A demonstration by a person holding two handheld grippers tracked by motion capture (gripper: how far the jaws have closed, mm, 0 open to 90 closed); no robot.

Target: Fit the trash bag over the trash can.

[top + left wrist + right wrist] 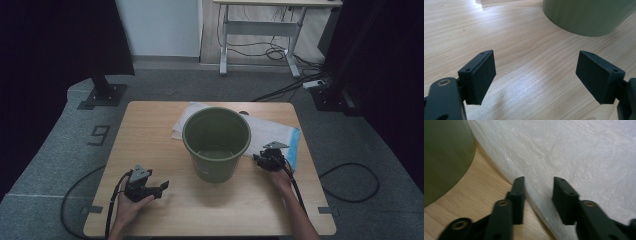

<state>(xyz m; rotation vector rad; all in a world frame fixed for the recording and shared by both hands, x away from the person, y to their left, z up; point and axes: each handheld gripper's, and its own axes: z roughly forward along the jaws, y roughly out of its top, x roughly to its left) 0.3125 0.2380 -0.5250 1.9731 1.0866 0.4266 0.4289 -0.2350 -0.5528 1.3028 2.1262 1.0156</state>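
Bucket: green, upright, mid counter.
Left tongs: spread wide, empty.
Right tongs: parted, straddling white plastic bag edge, not clenched.

Floor: grey carpet around my table, black cables trailing.
Wall: white.
Furniture: white-legged desk behind.
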